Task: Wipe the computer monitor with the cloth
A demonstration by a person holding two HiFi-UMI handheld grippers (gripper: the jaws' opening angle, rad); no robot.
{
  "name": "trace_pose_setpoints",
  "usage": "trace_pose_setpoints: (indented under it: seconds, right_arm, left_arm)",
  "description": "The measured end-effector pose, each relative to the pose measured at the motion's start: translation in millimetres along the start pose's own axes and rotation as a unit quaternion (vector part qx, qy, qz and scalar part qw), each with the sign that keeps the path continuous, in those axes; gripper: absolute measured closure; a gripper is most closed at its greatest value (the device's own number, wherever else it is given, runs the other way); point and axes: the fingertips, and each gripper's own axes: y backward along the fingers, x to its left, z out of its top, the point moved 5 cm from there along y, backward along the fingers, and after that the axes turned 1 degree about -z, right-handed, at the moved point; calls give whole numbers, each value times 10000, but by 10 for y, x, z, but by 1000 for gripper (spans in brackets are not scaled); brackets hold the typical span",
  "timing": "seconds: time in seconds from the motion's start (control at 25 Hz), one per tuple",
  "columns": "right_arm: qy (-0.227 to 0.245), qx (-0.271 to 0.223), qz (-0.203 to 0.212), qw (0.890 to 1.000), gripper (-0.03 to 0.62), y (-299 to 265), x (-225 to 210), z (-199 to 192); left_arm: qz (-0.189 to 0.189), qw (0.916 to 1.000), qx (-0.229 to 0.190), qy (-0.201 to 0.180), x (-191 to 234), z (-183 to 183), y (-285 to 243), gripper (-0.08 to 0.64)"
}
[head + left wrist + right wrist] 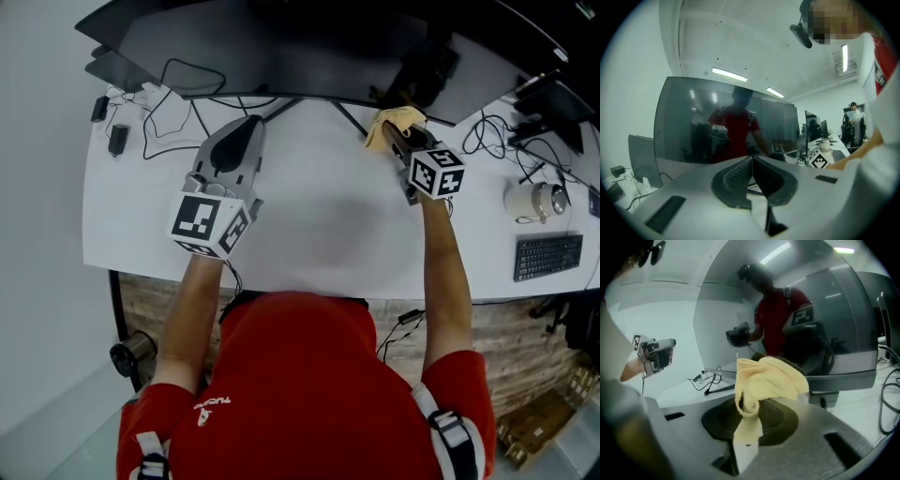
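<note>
A wide dark monitor (pixel 281 42) stands at the back of the white desk (pixel 319 225); it fills the left gripper view as the monitor (pixel 722 122) and the right gripper view as the monitor (pixel 797 310). My right gripper (pixel 394 133) is shut on a pale yellow cloth (pixel 394 122), bunched at its tips just below the screen's lower edge. In the right gripper view the cloth (pixel 766 378) sticks up between the jaws of the right gripper (pixel 750 416). My left gripper (pixel 239 141) hovers over the desk left of centre, jaws together with nothing in them; the left gripper (pixel 751 176) faces the screen.
Black cables (pixel 178 98) and small adapters lie at the desk's back left. At the right are more cables (pixel 497 141), a white mug-like pot (pixel 534 200) and a black keyboard (pixel 548 255). A second dark screen (pixel 562 103) stands at far right. The monitor stand's legs (pixel 347 117) reach onto the desk.
</note>
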Motion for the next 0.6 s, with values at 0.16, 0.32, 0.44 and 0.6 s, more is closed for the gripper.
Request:
trace_pose_setpoints:
  seconds: [0.16, 0.32, 0.44, 0.6]
  right_arm:
    - [-42, 12, 93, 9999, 512, -168, 180, 25]
    - [-37, 32, 224, 9997, 514, -365, 381, 53]
    - [-28, 43, 324, 9995, 514, -521, 540, 79]
    - [-38, 52, 466, 9989, 512, -748, 775, 108]
  left_arm:
    - [45, 10000, -16, 49, 171, -18, 74, 551]
    - [102, 9999, -29, 96, 338, -42, 156, 551]
    - [161, 9998, -28, 120, 477, -56, 238, 551]
    - [270, 9995, -21, 146, 706, -78, 367, 551]
